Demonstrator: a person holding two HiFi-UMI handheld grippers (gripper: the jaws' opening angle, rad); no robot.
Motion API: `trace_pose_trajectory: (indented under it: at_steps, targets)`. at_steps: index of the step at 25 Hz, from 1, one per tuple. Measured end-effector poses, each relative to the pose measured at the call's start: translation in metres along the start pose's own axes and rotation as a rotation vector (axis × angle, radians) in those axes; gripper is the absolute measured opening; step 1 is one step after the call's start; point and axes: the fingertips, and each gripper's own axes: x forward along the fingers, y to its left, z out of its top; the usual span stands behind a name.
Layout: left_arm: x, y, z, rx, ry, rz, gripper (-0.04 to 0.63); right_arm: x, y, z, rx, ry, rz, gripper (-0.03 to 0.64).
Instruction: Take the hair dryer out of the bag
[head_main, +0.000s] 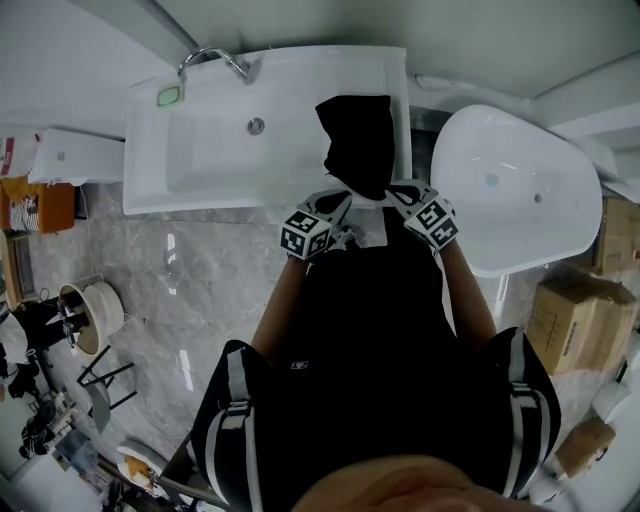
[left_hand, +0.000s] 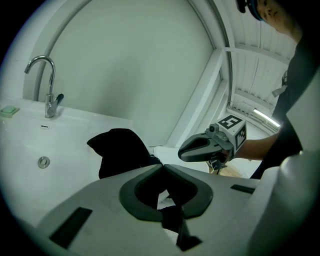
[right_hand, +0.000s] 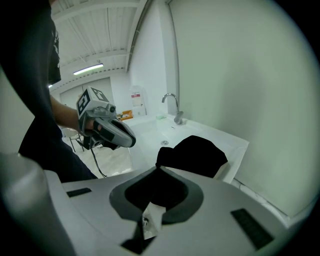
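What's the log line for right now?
bag on sink | left gripper shut on bag | right gripper shut beside it | dryer unseen

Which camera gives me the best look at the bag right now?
Head view: nearly the whole bag shows from above, lying over the sink's right end. The left gripper view shows the bag side-on, as does the right gripper view; in both, the jaws cover its near edge.

Left gripper (head_main: 343, 200), right gripper (head_main: 395, 190) — fingers (left_hand: 100, 200) together
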Motion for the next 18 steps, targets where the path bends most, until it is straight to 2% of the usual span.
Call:
trace_pose_trajectory:
  at_steps: [6,15,17,18]
  targets:
    - [0.008,0.018,0.006,-0.041,-0.032,0.069,0.02,0.023,-0.025,0.0,-0.073,0.046,0.039,0.106]
    - [0.024,0.038,0.023,-0.112,-0.057,0.154,0.02,0.068,-0.052,-0.017,-0.199,0.193,0.132,0.149]
    - [0.031,0.04,0.021,-0.117,-0.045,0.157,0.02,0.081,-0.057,-0.029,-0.222,0.245,0.139,0.144]
    - [0.034,0.04,0.019,-0.115,-0.035,0.159,0.02,0.085,-0.059,-0.031,-0.21,0.259,0.143,0.09]
